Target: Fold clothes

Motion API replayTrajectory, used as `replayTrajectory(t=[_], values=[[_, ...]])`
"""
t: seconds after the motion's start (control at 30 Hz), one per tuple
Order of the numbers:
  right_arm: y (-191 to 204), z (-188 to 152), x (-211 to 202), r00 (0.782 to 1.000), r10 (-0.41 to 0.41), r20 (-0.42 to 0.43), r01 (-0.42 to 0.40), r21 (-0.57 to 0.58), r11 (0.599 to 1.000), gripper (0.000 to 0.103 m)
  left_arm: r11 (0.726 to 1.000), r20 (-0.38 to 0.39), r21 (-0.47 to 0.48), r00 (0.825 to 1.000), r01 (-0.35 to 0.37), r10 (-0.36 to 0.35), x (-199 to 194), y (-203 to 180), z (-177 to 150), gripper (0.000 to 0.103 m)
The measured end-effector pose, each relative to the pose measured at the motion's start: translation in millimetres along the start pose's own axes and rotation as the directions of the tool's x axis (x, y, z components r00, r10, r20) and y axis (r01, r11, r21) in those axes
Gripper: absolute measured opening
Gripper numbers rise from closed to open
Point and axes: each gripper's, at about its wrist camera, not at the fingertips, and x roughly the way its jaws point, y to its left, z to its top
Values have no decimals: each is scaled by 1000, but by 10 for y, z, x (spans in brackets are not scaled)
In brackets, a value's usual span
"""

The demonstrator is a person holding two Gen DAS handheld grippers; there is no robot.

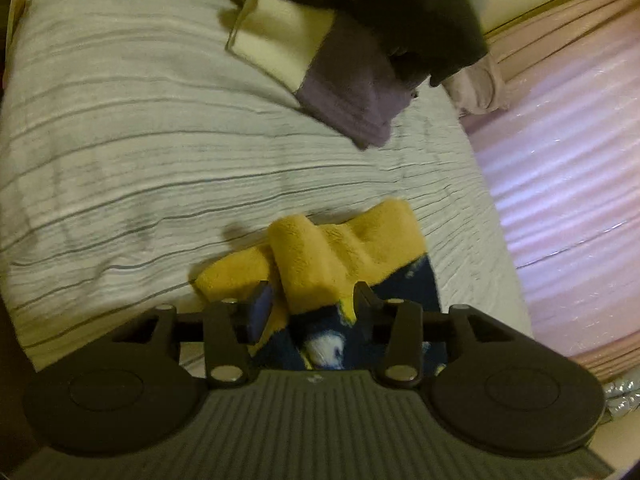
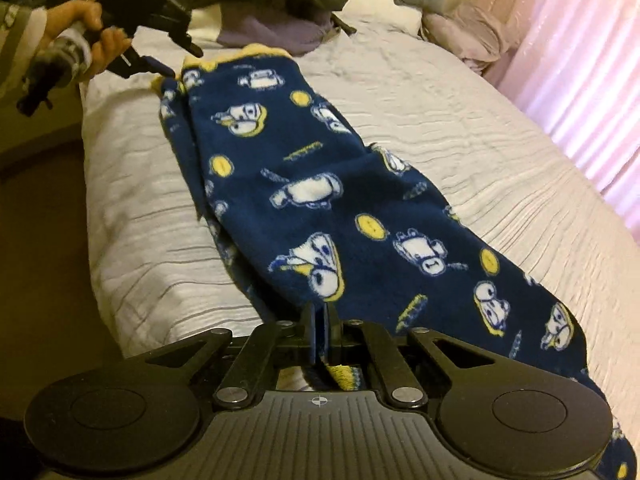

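Mid-fold: your right gripper point(image 2: 320, 330) pinches the fleece pyjama trousers' point(image 2: 320, 200) hem, left gripper point(image 1: 310, 300) part-open round the yellow cuffs point(image 1: 320, 256); next, carry hem toward cuffs, upper left

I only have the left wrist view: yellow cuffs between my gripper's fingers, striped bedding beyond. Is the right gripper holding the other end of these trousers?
Observer: Yes. The right gripper is shut on a yellow-trimmed edge at the opposite end of the navy printed trousers.
Operator: Is the cloth flat between the two ends?
Observer: Mostly. It lies stretched lengthwise along the bed, one leg stacked on the other, with a few wrinkles mid-length.
Operator: Any overhang?
Observer: Near the right gripper the trousers' left edge runs close to the bed's side edge. I cannot tell whether it hangs over.
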Motion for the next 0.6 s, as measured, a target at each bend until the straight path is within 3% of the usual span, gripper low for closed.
replayTrajectory(t=[0.03, 0.13, 0.23, 0.27, 0.33, 0.47, 0.6], values=[[12, 0, 29, 1000, -6, -10, 6, -8, 1000, 1, 1000, -10, 12, 1000, 7, -7, 29, -20, 8, 6], [-15, -1, 26, 1000, -1, 4, 1, 6, 1000, 1, 996, 37, 64, 997, 60, -62, -95, -110, 30, 4], [-114, 20, -138, 997, -43, 64, 41, 24, 999, 0, 979, 117, 141, 980, 146, -163, -399, -183, 61, 3], [-124, 20, -179, 996, -49, 74, 48, 17, 999, 0, 976, 123, 161, 978, 146, -167, -467, -162, 63, 3], [-122, -4, -222, 997, -35, 71, 35, 9, 999, 0, 972, 117, 199, 982, 125, -150, -532, -91, 50, 4], [73, -94, -16, 999, 8, -33, -10, -44, 999, 0, 982, 14, 190, 1000, 11, -14, -207, 170, -77, 6], [158, -86, 121, 994, 15, -111, -20, -45, 999, 1, 984, 19, 178, 1000, -27, 24, -131, 203, -115, 10]])
